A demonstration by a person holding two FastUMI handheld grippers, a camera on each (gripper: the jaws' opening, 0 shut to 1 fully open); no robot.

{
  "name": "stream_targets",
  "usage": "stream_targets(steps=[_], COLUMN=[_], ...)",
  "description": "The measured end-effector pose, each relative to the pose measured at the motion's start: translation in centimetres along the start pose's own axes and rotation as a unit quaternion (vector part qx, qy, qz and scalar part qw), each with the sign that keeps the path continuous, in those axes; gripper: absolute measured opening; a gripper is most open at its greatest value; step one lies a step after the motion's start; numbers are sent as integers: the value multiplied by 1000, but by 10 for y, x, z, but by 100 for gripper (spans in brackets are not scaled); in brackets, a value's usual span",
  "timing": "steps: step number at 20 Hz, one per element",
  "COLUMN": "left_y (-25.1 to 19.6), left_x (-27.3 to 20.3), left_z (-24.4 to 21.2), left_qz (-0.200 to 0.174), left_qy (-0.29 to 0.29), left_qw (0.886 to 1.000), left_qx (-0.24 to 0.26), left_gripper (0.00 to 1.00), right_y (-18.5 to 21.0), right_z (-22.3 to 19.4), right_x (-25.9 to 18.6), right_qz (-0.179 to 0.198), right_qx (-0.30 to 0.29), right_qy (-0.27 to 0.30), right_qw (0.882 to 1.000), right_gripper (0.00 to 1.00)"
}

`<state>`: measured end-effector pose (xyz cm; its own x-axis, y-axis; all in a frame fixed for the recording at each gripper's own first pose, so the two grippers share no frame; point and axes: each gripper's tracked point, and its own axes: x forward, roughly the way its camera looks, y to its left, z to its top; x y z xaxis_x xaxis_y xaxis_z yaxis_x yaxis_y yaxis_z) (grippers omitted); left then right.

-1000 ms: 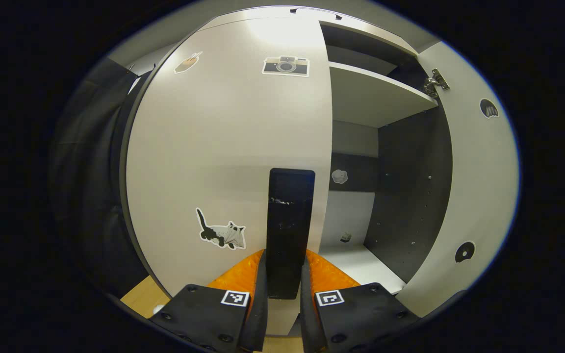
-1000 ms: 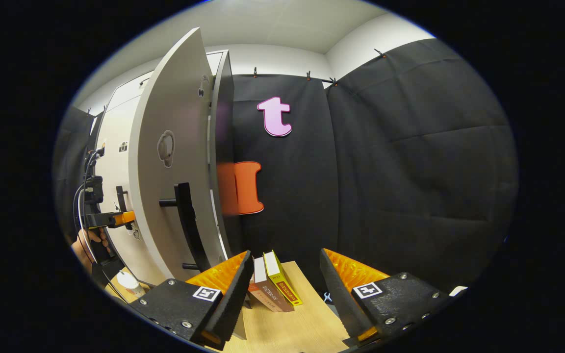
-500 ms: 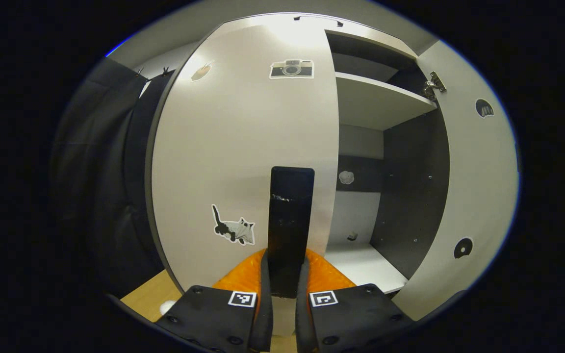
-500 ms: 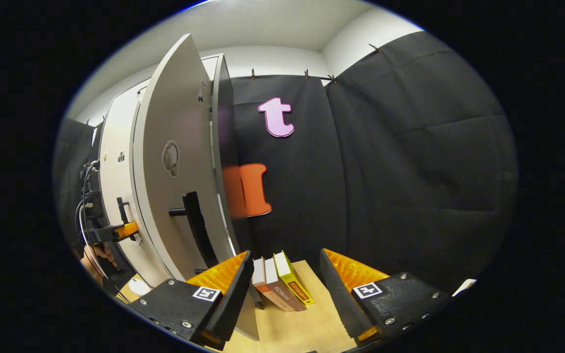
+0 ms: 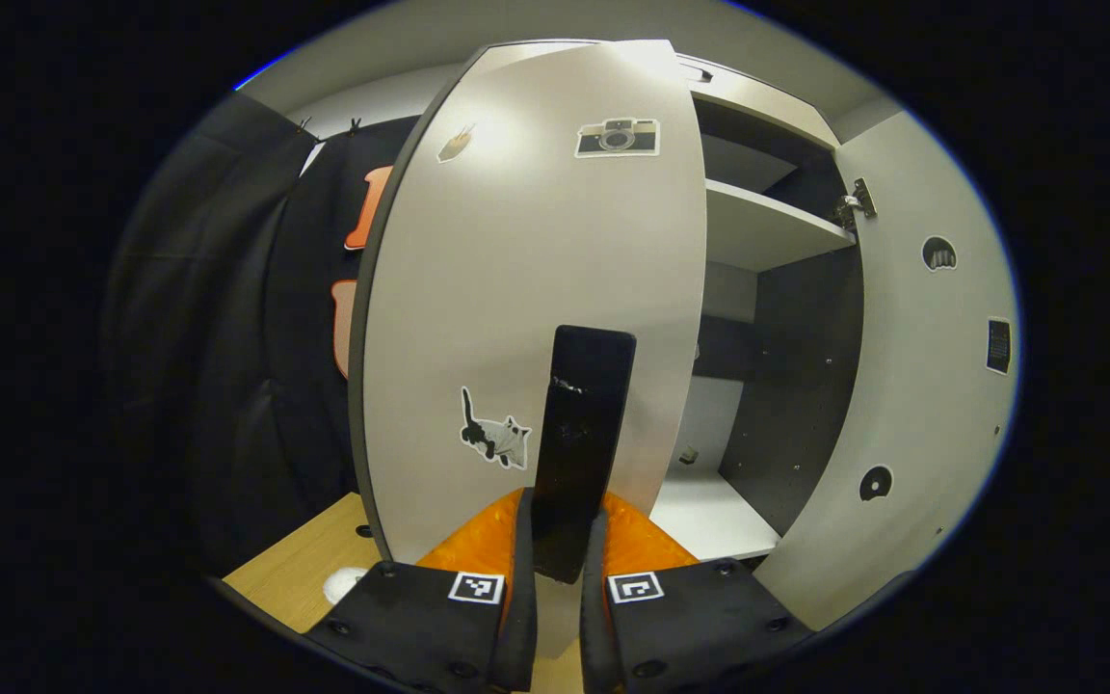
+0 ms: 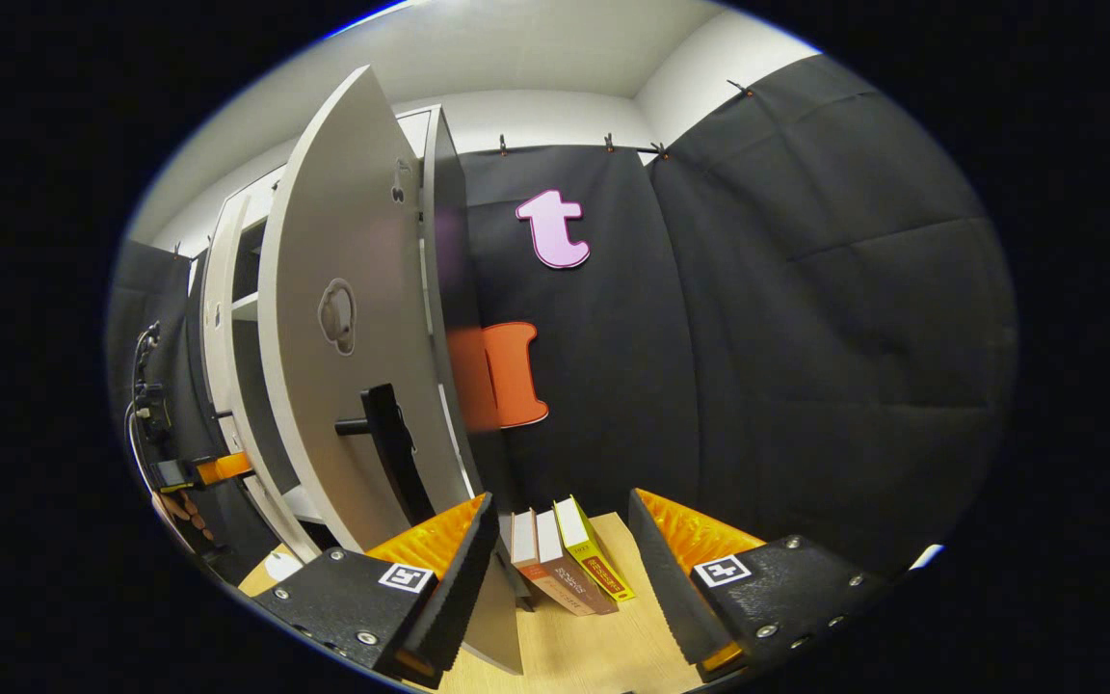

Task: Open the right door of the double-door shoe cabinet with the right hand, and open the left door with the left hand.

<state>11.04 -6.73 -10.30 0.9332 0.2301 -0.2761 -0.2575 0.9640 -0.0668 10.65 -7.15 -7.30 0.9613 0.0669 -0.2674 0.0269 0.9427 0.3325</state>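
Observation:
The pale left door (image 5: 516, 289) of the shoe cabinet stands partly swung out, with a camera sticker and a cat sticker on its face. My left gripper (image 5: 558, 516) is shut on that door's black bar handle (image 5: 582, 424). The right door (image 5: 921, 386) stands wide open, so the shelf (image 5: 767, 226) and the dark inside wall show. In the right gripper view, the right door (image 6: 333, 241) and its black handle (image 6: 389, 448) stand just left of my right gripper (image 6: 560, 506), which is open and holds nothing. Far left there, a hand (image 6: 179, 506) holds the left gripper (image 6: 203, 470).
Three books (image 6: 565, 569) lean together on the light wooden surface (image 6: 603, 646) just beyond my right gripper's fingers. Black cloth walls close in on both sides. A small white round object (image 5: 341, 581) lies on the wood by the left door's lower corner.
The left door has swung outward with my left gripper still shut on its handle, and more of the cabinet's inside shows. The right gripper has stayed open and hardly moved.

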Motion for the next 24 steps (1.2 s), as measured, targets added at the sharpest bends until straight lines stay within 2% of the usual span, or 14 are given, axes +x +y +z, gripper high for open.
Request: stream_targets(steps=[1, 2, 3, 11, 12, 13, 24], left_y=[2, 3, 5, 19, 20, 22, 45], left_x=[0, -2, -4, -16, -17, -18, -32], left_z=[6, 0, -1, 2, 2, 3, 6], left_qz=[1, 0, 0, 8, 9, 11, 35], left_qy=[0, -2, -2, -2, -2, -3, -6], left_qw=[1000, 1000, 1000, 1000, 1000, 1000, 999], left_qx=[-1, -3, -5, -20, -18, -15, -2], left_gripper=[25, 19, 21, 21, 20, 21, 20], right_y=[-1, 0, -2, 16, 19, 22, 23], right_z=[0, 0, -1, -1, -2, -3, -7], right_x=[0, 0, -1, -7, -6, -7, -7], right_qz=[0, -1, -2, 11, 13, 17, 19], right_qx=[3, 6, 7, -4, -4, -4, -25], right_qy=[0, 0, 1, 4, 5, 6, 11], right_qw=[1000, 1000, 1000, 1000, 1000, 1000, 999], right_gripper=[83, 83, 83, 84, 87, 84, 84])
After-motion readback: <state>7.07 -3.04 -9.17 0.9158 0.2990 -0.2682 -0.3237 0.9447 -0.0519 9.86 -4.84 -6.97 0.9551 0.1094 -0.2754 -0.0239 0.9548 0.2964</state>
